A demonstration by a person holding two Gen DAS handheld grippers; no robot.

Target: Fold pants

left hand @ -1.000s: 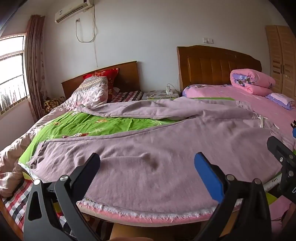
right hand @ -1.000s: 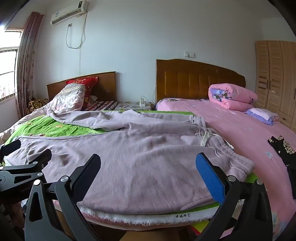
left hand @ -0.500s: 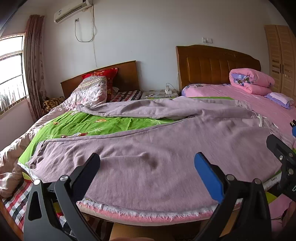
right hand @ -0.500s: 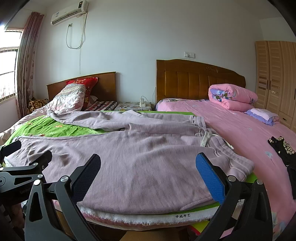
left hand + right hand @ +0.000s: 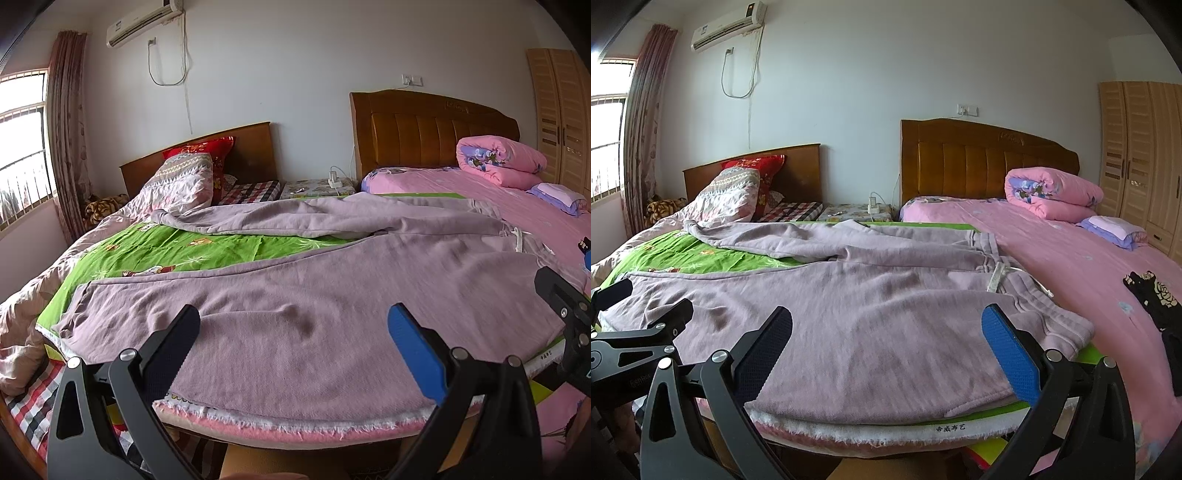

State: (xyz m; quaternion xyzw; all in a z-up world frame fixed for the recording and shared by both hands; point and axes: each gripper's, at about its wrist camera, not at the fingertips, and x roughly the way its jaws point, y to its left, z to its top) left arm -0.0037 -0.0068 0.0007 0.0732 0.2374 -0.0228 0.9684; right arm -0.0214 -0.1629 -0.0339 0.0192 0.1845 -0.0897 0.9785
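Lilac sweatpants [image 5: 332,280] lie spread on the bed, one leg across the front, the other angled toward the back left, waistband with a white drawstring [image 5: 997,277] at the right. They also show in the right wrist view [image 5: 871,306]. My left gripper [image 5: 293,328] is open and empty just before the bed's near edge, over the front leg. My right gripper [image 5: 886,328] is open and empty near the waist end. Each gripper shows at the edge of the other's view.
A green printed sheet [image 5: 177,254] lies under the pants. A rolled pink quilt [image 5: 1052,195] and a folded pillow [image 5: 1112,229] sit on the pink bed at right. A black floral cloth [image 5: 1156,302] lies at the far right. Wardrobe [image 5: 1141,155] stands behind.
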